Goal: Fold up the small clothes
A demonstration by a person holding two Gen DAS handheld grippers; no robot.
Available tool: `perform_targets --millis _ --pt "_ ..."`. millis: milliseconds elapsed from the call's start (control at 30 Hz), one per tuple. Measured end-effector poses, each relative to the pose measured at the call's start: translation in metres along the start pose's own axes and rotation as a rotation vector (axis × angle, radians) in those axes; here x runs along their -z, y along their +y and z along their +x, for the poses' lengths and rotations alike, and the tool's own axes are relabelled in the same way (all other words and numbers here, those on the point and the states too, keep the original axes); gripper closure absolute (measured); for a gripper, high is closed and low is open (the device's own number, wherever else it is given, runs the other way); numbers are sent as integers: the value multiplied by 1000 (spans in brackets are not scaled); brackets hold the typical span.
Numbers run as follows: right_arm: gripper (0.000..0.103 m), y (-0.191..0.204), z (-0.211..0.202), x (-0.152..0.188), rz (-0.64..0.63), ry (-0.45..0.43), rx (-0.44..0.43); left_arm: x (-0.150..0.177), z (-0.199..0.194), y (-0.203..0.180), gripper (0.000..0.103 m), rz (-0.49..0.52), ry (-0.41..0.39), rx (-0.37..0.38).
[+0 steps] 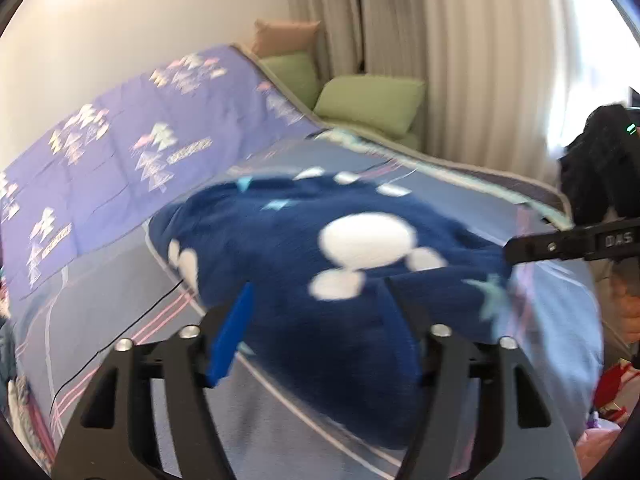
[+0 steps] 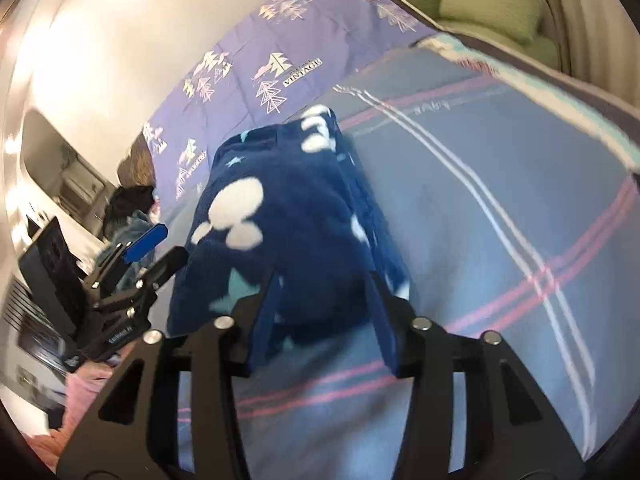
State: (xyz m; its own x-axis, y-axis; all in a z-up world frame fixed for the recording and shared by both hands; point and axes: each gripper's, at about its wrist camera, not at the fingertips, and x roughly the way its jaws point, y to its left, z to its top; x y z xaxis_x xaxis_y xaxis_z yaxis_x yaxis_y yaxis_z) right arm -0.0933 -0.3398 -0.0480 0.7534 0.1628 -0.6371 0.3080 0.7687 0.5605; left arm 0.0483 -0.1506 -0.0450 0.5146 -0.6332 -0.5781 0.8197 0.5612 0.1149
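A navy fleece garment [image 1: 280,240] with white blobs and pale stars lies bunched in a thick fold on the grey-blue plaid bed sheet [image 1: 120,360]. My left gripper [image 1: 320,284] stands open at its near edge, one blue pad off the cloth's left side and the other finger over the fabric. From the right edge, one dark finger of my right gripper [image 1: 560,240] reaches to the garment's side. In the right wrist view the garment [image 2: 288,184] runs away from me; my right gripper [image 2: 320,274] is open with the near end of the cloth between its fingers. The left gripper [image 2: 160,252] shows at the left.
A purple quilt [image 1: 120,140] with tree prints lies along the wall side of the bed. Green cushions [image 1: 372,104] sit past the far end, by pale curtains. A thin black cable [image 1: 120,328] crosses the sheet. Dark clothes [image 2: 128,208] are heaped beside the bed.
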Motion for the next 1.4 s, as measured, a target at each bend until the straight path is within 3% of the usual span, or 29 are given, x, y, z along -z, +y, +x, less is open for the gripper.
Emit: perform_targets --millis 67,133,233,400,533,900,1067,1200,1300,1367,1400 --pt "43 -9 3 9 57 31 -17 4 8 -10 22 41 25 0" --pt "27 -22 12 21 167 84 -66 19 30 -25 20 98 105 -42" --pt "23 -44 29 31 367 157 -132 20 32 -25 20 58 110 -41" --pt "6 -43 38 23 443 105 -188 17 32 -21 20 59 118 -37" --pt "2 -41 59 15 512 110 -157 18 32 -20 20 42 118 -33" --pt "4 -11 91 -3 372 48 -38 22 32 -15 19 8 101 -9" --pt "34 -14 91 -3 361 43 -84 23 32 -14 18 -1 95 -5" --pt "38 -16 84 1 338 36 -88 21 30 -9 17 -21 85 33" --pt "37 -16 84 1 335 34 -101 15 23 15 15 -137 88 173" --pt "37 -17 85 1 336 36 -112 11 18 47 15 -300 72 254" --pt "37 -17 86 0 333 36 -113 10 18 63 13 -375 62 256"
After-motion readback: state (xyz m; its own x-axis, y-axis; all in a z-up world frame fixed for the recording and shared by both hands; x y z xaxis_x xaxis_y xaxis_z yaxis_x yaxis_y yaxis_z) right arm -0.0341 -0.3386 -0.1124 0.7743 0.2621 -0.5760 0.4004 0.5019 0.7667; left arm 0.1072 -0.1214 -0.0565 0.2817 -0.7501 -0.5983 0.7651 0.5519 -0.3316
